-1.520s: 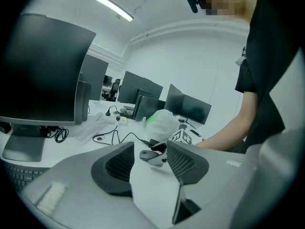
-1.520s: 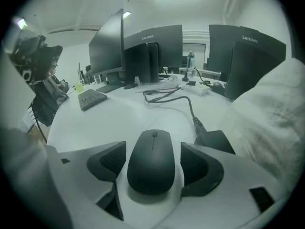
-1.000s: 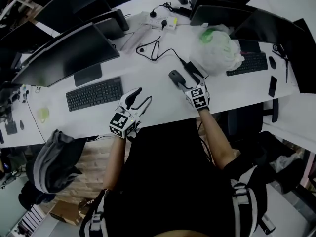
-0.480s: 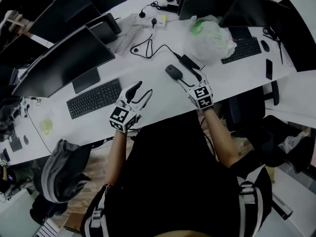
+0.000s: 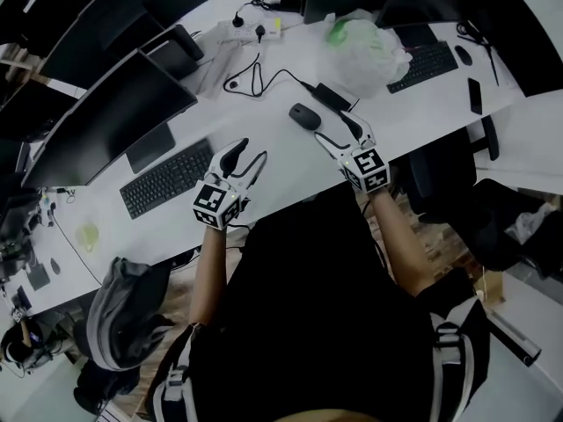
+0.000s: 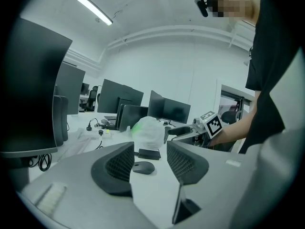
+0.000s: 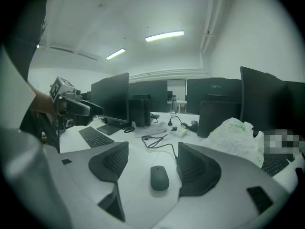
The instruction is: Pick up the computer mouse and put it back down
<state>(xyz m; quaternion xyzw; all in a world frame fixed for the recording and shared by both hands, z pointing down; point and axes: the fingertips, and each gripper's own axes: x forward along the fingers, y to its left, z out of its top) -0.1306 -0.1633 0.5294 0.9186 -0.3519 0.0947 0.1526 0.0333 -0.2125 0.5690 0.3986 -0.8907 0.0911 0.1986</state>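
The dark computer mouse [image 5: 305, 116] lies flat on the white desk [image 5: 281, 170], right of the keyboard. My right gripper [image 5: 339, 128] hovers just off its near right side, raised above the desk and apart from it. In the right gripper view the mouse [image 7: 159, 178] shows low between the jaws, untouched; the right gripper [image 7: 152, 158] is open, and its jaws have just been closing slightly with nothing gripped. My left gripper [image 5: 249, 155] is open and empty over the desk near the front edge. The left gripper view shows the mouse [image 6: 143, 167] well beyond the left gripper [image 6: 149, 151].
A black keyboard [image 5: 165, 179] and a monitor [image 5: 114, 117] stand to the left. A black cable [image 5: 264, 77] and a black power brick [image 5: 330, 97] lie behind the mouse. A white plastic bag [image 5: 365, 47] and a second keyboard [image 5: 422, 64] sit at the right. A backpack [image 5: 123, 306] is on the floor.
My right gripper has drawn back from the mouse and risen, leaving the mouse on the desk. The left gripper has stayed where it was.
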